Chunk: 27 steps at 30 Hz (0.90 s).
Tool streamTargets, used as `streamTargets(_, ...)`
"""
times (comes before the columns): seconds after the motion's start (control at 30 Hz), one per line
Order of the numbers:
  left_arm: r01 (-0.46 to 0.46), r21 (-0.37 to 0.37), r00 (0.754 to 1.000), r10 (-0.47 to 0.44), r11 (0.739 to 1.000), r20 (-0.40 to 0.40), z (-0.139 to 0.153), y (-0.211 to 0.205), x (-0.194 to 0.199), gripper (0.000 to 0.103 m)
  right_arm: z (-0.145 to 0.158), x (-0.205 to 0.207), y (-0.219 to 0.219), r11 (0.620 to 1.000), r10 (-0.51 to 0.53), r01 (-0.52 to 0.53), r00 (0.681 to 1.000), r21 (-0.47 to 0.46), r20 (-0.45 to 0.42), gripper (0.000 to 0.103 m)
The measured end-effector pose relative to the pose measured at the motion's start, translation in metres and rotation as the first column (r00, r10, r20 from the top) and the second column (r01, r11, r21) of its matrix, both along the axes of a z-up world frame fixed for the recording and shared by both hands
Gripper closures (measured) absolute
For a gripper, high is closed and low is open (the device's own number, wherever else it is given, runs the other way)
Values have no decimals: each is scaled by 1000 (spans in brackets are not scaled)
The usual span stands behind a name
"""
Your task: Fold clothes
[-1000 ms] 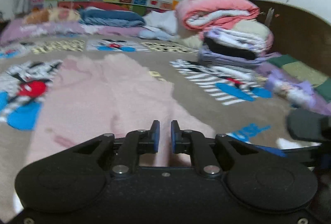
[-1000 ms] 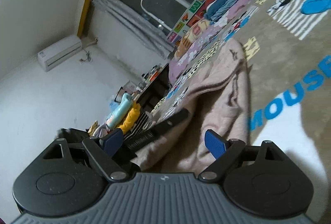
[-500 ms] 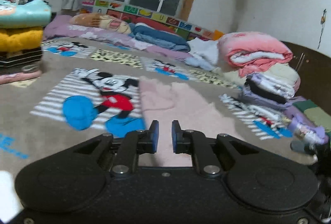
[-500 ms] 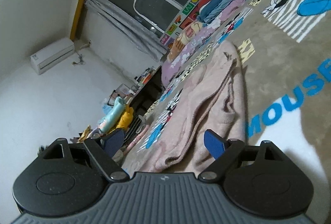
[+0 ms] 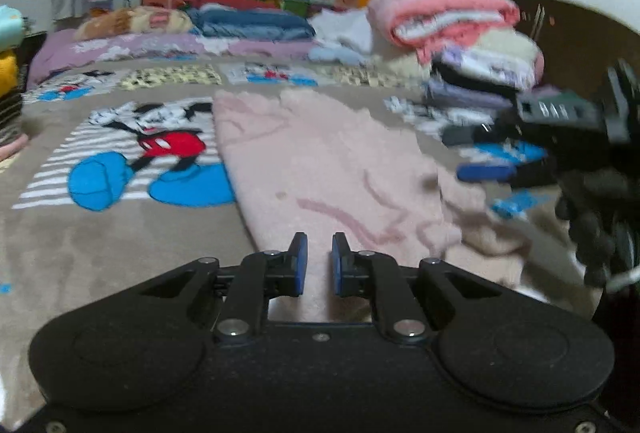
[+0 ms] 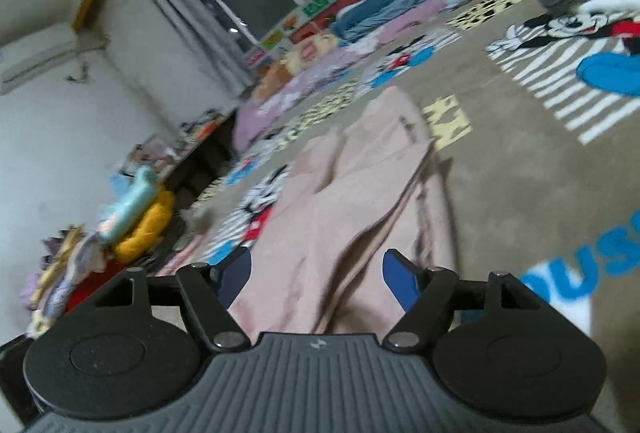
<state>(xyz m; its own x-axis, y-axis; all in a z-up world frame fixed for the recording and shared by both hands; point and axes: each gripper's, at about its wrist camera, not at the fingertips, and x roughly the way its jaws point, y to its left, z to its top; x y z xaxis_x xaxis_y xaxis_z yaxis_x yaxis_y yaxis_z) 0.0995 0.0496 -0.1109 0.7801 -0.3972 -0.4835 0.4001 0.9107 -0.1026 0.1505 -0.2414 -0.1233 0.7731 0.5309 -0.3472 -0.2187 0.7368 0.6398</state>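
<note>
A pale pink fleece garment (image 5: pixel 320 169) lies spread lengthwise on the Mickey Mouse blanket (image 5: pixel 120 161); it also shows in the right wrist view (image 6: pixel 360 193), partly doubled over along its right side. My left gripper (image 5: pixel 318 261) hovers over the garment's near end with its blue pads a narrow gap apart and nothing between them. My right gripper (image 6: pixel 316 273) is wide open above the garment's near end, and it shows at the right of the left wrist view (image 5: pixel 492 157), just over the garment's right edge.
A stack of folded clothes and blankets (image 5: pixel 460 33) stands at the far right by a dark headboard. Bedding (image 5: pixel 200 25) lies under the window. Another clothes pile (image 6: pixel 132 221) sits at the left beside a low shelf.
The left gripper swung back to face the garment's length, still nearly closed. The right gripper moved lower and forward over the garment, still wide open. The garment lies flatter.
</note>
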Motion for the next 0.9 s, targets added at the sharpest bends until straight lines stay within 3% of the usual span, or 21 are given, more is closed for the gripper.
streamTargets(0.1,25,21,999,-24,999,-26,-5,-7,5,94,-1,14,11,998,19,-21,999,-60,-40,32)
streamTargets(0.23,21,-11,998,-21,1000,-53,-9,-8,9,94,-3,18,26,992,34,-45,995,-121,-89,33)
streamTargets(0.37,21,-30,998,-23,999,-63,-9,-6,10,94,-11,14,33,994,42,-53,992,-95,-116,38)
streamTargets(0.53,23,-45,997,-26,999,-74,-10,-4,10,92,-19,17,24,999,-32,36,993,32,-117,43)
streamTargets(0.57,23,-50,997,-26,998,-77,-10,-4,10,92,-20,18,23,997,-44,51,992,52,-116,47)
streamTargets(0.63,22,-57,996,-27,998,-81,-10,-3,10,92,-21,21,23,995,-54,61,993,73,-102,65)
streamTargets(0.67,22,-60,996,-27,998,-82,-10,-3,10,92,-22,22,23,995,-53,61,994,84,-95,83)
streamTargets(0.7,23,-63,996,-28,998,-84,-10,-2,10,92,-22,25,23,994,-45,53,995,97,-88,94)
streamTargets(0.9,39,-105,994,-50,994,-99,-7,-1,10,92,21,22,41,999,21,-23,998,22,67,95)
